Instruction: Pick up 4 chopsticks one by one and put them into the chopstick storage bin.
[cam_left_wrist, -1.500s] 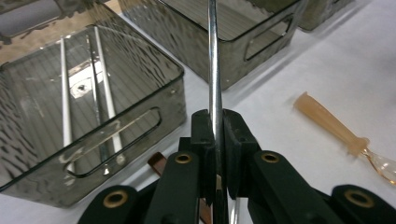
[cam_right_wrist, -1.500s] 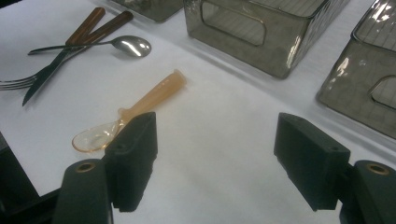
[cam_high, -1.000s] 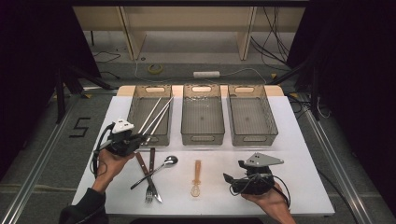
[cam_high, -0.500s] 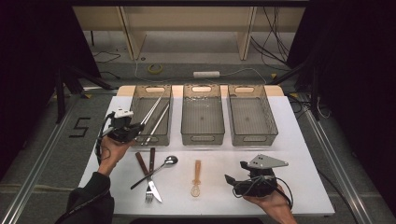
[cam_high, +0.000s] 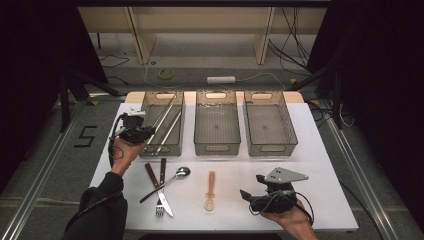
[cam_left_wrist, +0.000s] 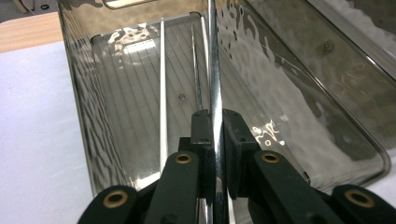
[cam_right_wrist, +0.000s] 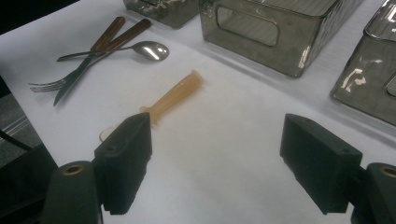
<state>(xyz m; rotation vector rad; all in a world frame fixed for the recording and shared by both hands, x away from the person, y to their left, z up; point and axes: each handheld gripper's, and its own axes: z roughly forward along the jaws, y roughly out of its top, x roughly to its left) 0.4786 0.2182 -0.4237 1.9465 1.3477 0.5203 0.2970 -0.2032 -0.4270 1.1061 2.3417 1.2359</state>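
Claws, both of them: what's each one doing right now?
Left claw: closed on a metal chopstick over the left bin.
Right claw: open, holding nothing.

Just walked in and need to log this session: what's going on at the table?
A person is working with two handheld claws. The left claw is shut on a metal chopstick over the left bin, where another chopstick lies. The right claw is open, above the table near an orange spoon. A fork, knife and metal spoon wait nearby.
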